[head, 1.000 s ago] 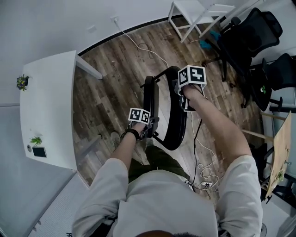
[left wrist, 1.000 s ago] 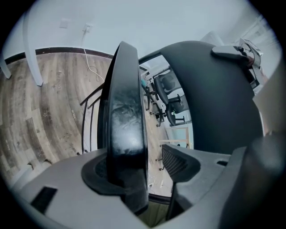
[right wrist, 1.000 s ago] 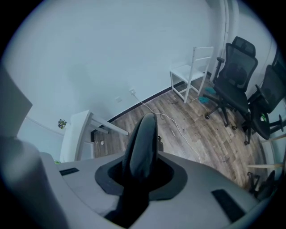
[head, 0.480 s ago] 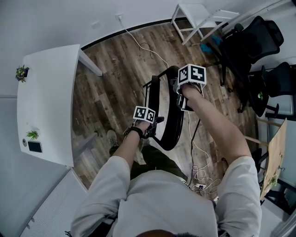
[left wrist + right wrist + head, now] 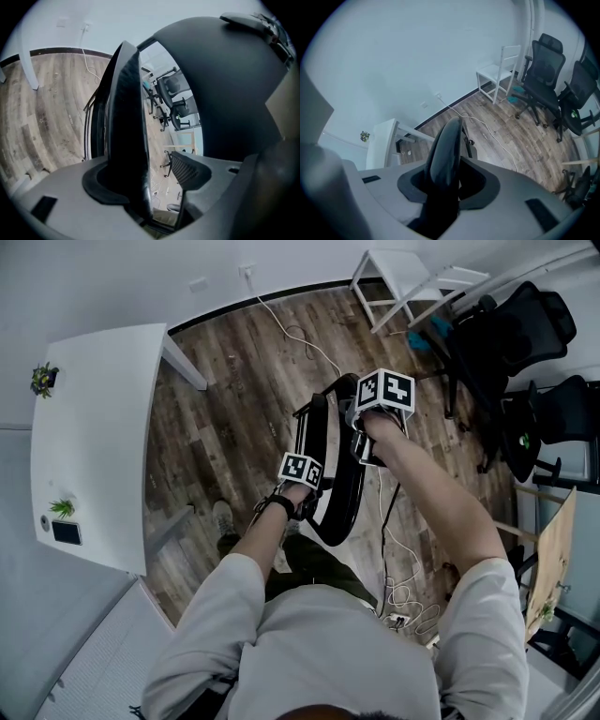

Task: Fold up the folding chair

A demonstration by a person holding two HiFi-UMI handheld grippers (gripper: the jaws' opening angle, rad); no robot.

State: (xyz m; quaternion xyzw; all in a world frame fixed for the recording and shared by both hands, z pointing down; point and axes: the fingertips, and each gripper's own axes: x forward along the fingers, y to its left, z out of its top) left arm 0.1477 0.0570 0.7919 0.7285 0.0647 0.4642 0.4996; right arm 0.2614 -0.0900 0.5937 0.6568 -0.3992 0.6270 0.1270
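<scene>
Since the frame a second ago the folding chair [image 5: 345, 493] has narrowed — its two black halves stand closer together — and the right gripper [image 5: 451, 186] has shifted slightly leftward in the head view. Chair stands upright, nearly flat, near the middle of the wooden floor [image 5: 225, 427], between the white table [image 5: 94, 446] along the floor's left edge and the office chairs [image 5: 511, 324] at its far right corner. Right gripper: jaws opening, rim of one chair half between them, grip looks slack. Left gripper [image 5: 152, 183]: jaws well apart, the other half's edge lying against one side, ribbed pad [image 5: 187, 169] clear of it — floor visible in the gap.
</scene>
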